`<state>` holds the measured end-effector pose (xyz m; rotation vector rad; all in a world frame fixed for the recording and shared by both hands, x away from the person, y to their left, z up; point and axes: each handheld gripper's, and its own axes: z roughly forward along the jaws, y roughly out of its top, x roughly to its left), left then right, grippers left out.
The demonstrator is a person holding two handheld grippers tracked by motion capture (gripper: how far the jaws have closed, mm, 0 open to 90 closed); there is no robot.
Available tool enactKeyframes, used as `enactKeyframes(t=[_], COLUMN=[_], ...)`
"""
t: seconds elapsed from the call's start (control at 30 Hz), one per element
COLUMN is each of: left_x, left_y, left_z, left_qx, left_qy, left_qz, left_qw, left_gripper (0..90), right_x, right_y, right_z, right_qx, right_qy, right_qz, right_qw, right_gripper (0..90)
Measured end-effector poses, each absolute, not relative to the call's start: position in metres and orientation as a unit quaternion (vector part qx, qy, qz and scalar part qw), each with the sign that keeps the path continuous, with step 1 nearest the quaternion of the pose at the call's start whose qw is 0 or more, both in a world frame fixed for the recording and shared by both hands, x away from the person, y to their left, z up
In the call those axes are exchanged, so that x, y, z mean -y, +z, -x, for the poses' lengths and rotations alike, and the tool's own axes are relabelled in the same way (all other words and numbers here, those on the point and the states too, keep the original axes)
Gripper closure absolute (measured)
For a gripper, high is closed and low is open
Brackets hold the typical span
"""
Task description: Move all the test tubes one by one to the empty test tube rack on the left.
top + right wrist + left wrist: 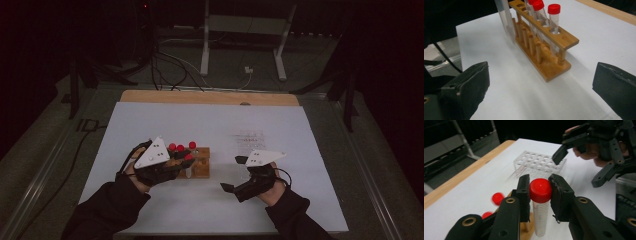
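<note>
The left hand-held gripper (540, 192) is closed on a clear plastic tube with a red screw cap (540, 202); its two black pads press the cap from both sides, and the tube hangs upright between them. Just below and behind this hand-held gripper stands the light wooden tube rack (549, 37), where more red-capped tubes (554, 17) are standing upright in the holes of its top bar. In the high view the left hand-held gripper (187, 162) is above the left part of this rack, over the white sheet (280, 210) which covers the desk.

To the right, beyond the held tube, a clear plastic rack with many round holes (536, 162) lies on the white sheet, just under the tips of the right hand-held gripper (576, 166). The right hand-held gripper (234, 174) is wide open, with nothing between its black pads, and it points toward the wooden rack, well apart from it.
</note>
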<state>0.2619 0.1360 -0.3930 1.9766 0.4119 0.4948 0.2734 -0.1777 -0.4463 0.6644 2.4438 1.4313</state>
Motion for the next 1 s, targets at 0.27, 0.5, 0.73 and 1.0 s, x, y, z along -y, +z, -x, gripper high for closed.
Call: enactKeyframes(t=[0.27,0.5,0.73,1.0], left_x=[-0.159,-0.176,-0.188,-0.202], left_y=[-0.385,-0.382,-0.378,-0.374], left_z=[-0.260,-0.262,-0.265,-0.270], left_qx=[-0.190,-0.208,-0.220,-0.233], left_qy=[0.228,0.244,0.259,0.282], left_qz=[-0.811,-0.802,-0.798,-0.791], left_qw=[0.505,0.504,0.498,0.490], left_gripper=[71.7,71.7,71.7,71.7], right_x=[0.177,0.178,0.178,0.179], right_y=[-0.445,-0.444,-0.444,-0.444], right_z=[-0.271,-0.271,-0.272,-0.273], right_qx=[-0.833,-0.828,-0.828,-0.827], right_qy=[0.496,0.505,0.506,0.506], right_qz=[-0.217,-0.216,-0.216,-0.218], right_qw=[0.116,0.112,0.111,0.113], right_gripper=[1.0,0.0,0.0,0.0])
